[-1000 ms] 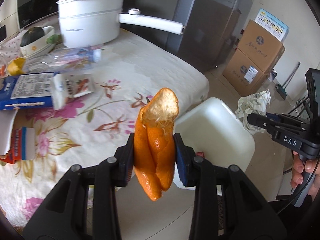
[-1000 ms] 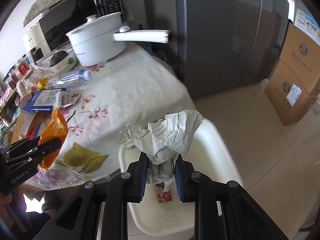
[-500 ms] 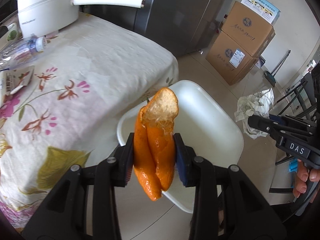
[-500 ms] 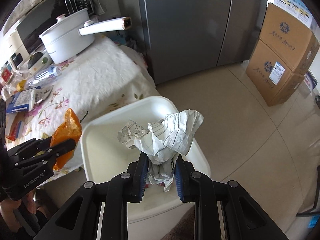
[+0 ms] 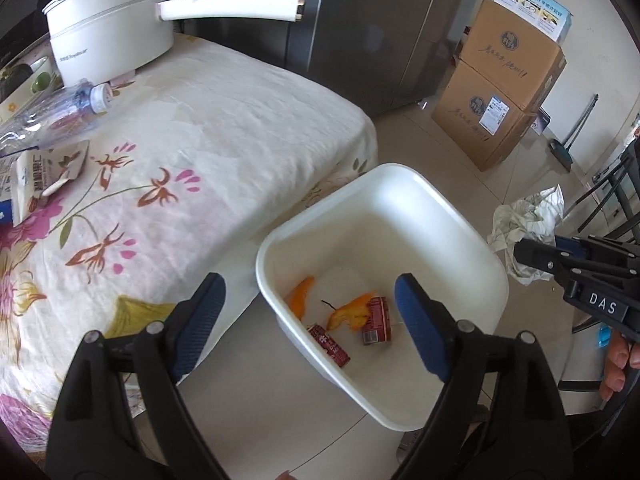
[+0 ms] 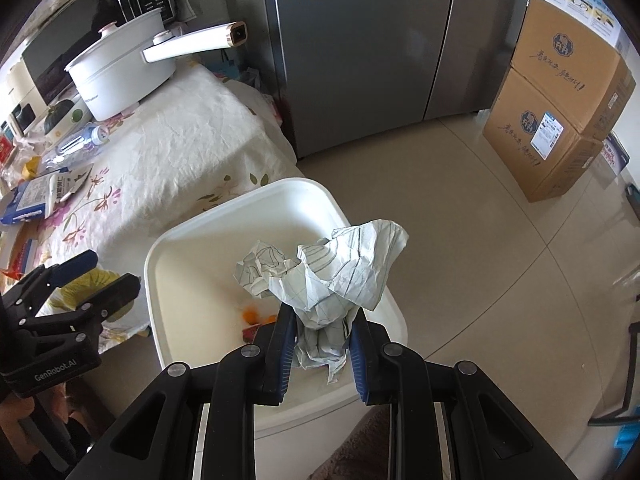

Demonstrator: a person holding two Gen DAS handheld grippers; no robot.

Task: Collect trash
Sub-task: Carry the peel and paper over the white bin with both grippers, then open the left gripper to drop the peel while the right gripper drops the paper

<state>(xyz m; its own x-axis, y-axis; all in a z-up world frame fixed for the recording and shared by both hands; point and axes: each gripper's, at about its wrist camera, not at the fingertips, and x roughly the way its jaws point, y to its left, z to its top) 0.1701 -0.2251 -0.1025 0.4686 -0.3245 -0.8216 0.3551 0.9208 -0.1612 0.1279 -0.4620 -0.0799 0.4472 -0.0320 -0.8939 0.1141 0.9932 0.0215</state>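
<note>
A white plastic bin (image 5: 448,208) (image 6: 168,240) stands on the floor beside the table. Orange peel (image 5: 354,312) lies on its bottom with another peel piece (image 5: 300,298) and two red packets (image 5: 376,320). My left gripper (image 5: 308,312) (image 6: 98,276) hangs over the bin's near left corner, its jaws opening wide with nothing between them. My right gripper (image 6: 322,338) (image 5: 532,254) is shut on a crumpled sheet of white lined paper (image 6: 328,272) (image 5: 528,224), held above the bin's right side.
The table with a floral cloth (image 5: 180,140) carries a white pot with a long handle (image 5: 116,36), a clear plastic bottle (image 5: 60,114) and a drink carton (image 5: 44,176). A grey fridge (image 6: 360,40) and stacked cardboard boxes (image 5: 504,92) stand behind.
Both grippers swung from the table side to over the bin. The left jaws opened and the orange peel dropped into the bin. The right gripper still clamps the crumpled paper.
</note>
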